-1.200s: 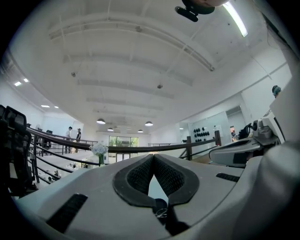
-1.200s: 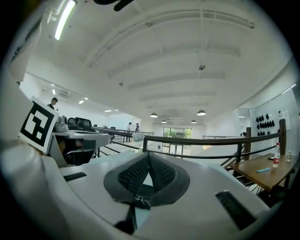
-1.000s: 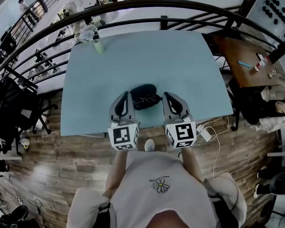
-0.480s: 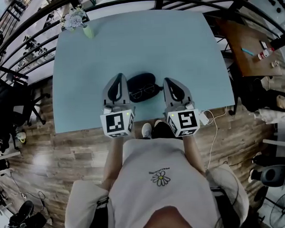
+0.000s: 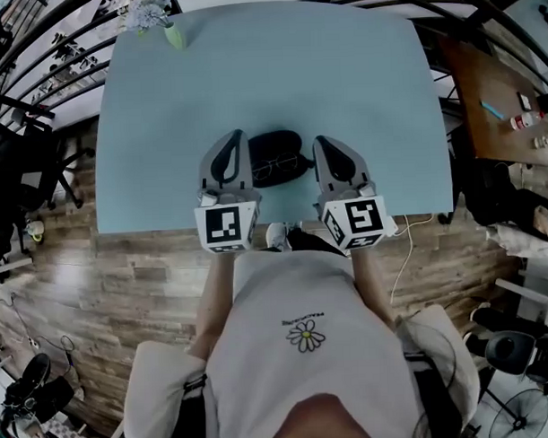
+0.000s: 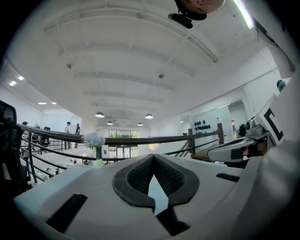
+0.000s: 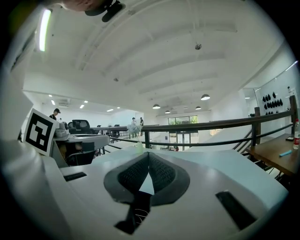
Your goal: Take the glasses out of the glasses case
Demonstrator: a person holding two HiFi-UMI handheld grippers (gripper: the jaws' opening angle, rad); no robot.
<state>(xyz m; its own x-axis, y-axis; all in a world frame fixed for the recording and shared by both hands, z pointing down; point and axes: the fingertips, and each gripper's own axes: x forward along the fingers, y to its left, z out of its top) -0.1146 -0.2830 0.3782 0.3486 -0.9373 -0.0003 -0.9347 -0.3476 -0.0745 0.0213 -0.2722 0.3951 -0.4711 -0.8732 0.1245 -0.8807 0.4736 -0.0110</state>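
Note:
A black glasses case (image 5: 278,143) lies open on the light blue table (image 5: 269,70) near its front edge, with dark-rimmed glasses (image 5: 274,170) resting in it. My left gripper (image 5: 235,136) is just left of the case, held level over the table, jaws shut with nothing between them. In the left gripper view the pads meet at the left gripper's (image 6: 153,155) tip. My right gripper (image 5: 318,142) is just right of the case, also shut and empty. The right gripper's (image 7: 148,153) pads touch in its own view. Neither gripper touches the case.
A small vase of flowers (image 5: 150,11) stands at the table's far left corner. A black railing (image 5: 44,51) runs behind the table. A brown side table (image 5: 499,98) with small items is at the right. The person's torso fills the lower head view.
Both grippers have moved forward along the two sides of the case and slightly lower. Their jaws stayed shut. The case and glasses have not moved.

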